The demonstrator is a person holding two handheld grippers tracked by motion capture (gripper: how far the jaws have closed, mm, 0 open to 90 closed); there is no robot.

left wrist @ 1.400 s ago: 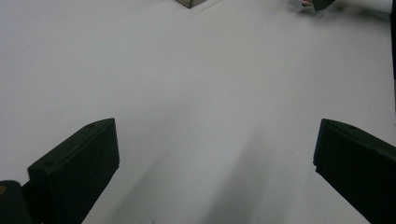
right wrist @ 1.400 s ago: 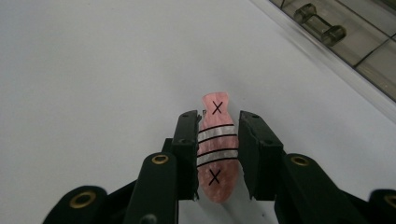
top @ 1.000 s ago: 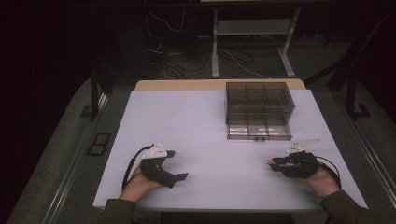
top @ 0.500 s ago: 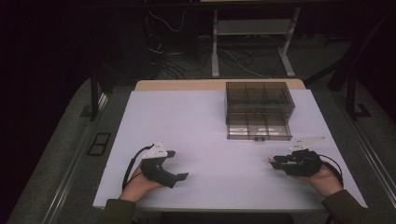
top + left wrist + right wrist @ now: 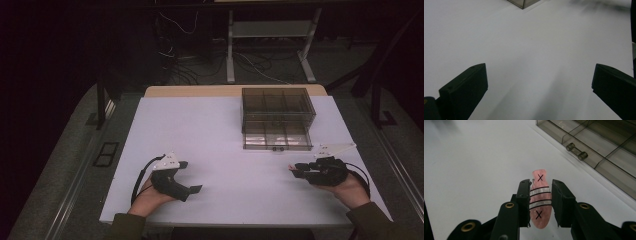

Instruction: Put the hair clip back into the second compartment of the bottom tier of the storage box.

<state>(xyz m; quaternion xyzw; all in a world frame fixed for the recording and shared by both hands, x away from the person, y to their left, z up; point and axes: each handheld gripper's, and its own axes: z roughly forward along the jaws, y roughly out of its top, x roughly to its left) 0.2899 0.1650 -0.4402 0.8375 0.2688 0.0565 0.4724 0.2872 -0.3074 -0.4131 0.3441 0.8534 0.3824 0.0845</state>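
Observation:
In the right gripper view my right gripper point(image 5: 540, 183) is shut on a pink flat piece point(image 5: 539, 196) with black stripes and two X marks. It sticks out past the fingertips, just above the white table. In the high view the right gripper point(image 5: 296, 170) is at the front right, pointing left, with the pink piece point(image 5: 291, 170) at its tip. My left gripper point(image 5: 192, 176) rests at the front left, pointing right. Its jaws stand wide open in the left gripper view point(image 5: 539, 75), with bare tabletop between them.
A smoky clear drawer box point(image 5: 276, 117) stands at the back right of the white table point(image 5: 215, 130), its lower drawer partly pulled out. The drawer's handle point(image 5: 575, 151) lies just right of my right gripper. A corner of the box point(image 5: 522, 3) is far ahead of the left gripper.

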